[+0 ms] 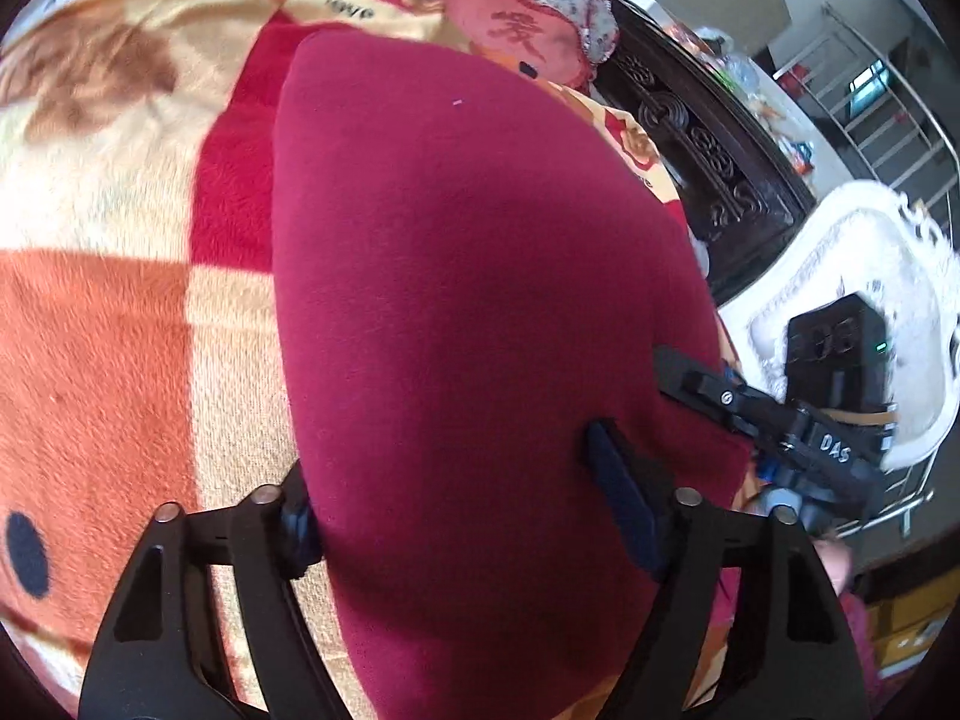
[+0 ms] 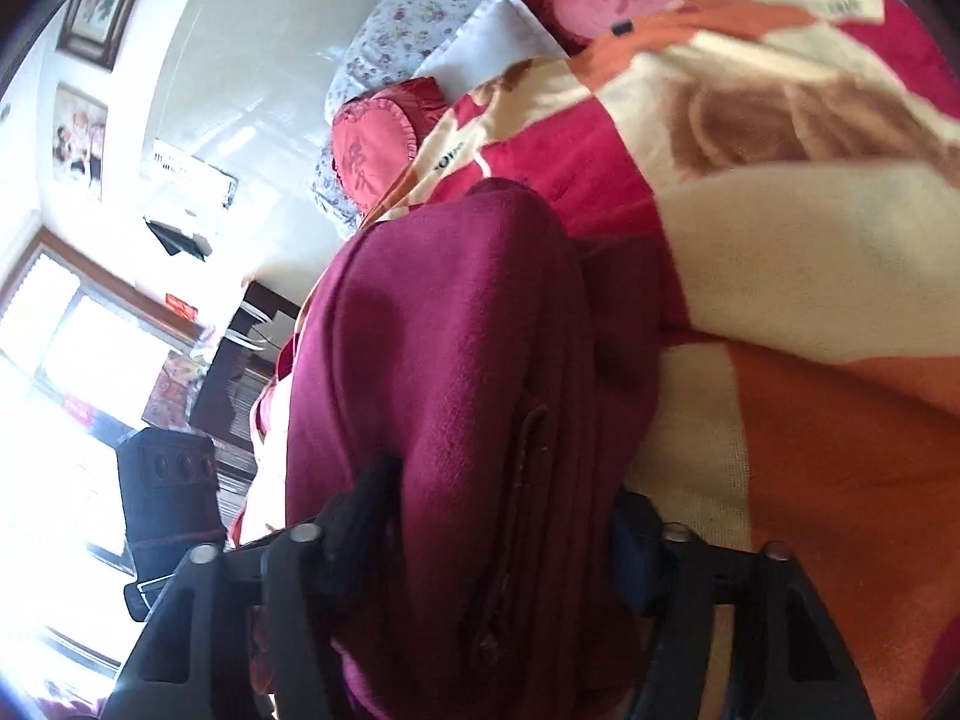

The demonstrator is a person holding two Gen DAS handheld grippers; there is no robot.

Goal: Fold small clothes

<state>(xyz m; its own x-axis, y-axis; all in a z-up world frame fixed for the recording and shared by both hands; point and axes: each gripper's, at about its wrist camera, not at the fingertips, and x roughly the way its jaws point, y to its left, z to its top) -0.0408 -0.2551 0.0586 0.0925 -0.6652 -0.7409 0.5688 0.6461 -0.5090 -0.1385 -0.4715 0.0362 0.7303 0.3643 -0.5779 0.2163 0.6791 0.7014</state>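
A dark red garment lies folded on a patterned blanket. My left gripper stands wide over the garment's near edge, one finger on top of the cloth and the other at its left side. My right gripper reaches in at the garment's right edge. In the right wrist view the right gripper has a thick bunch of the dark red garment between its fingers. I cannot tell whether either gripper pinches the cloth.
Red heart cushions and a floral pillow lie at the bed's head. A dark carved wooden bedside and a white fluffy chair stand to the right. A window shows at left.
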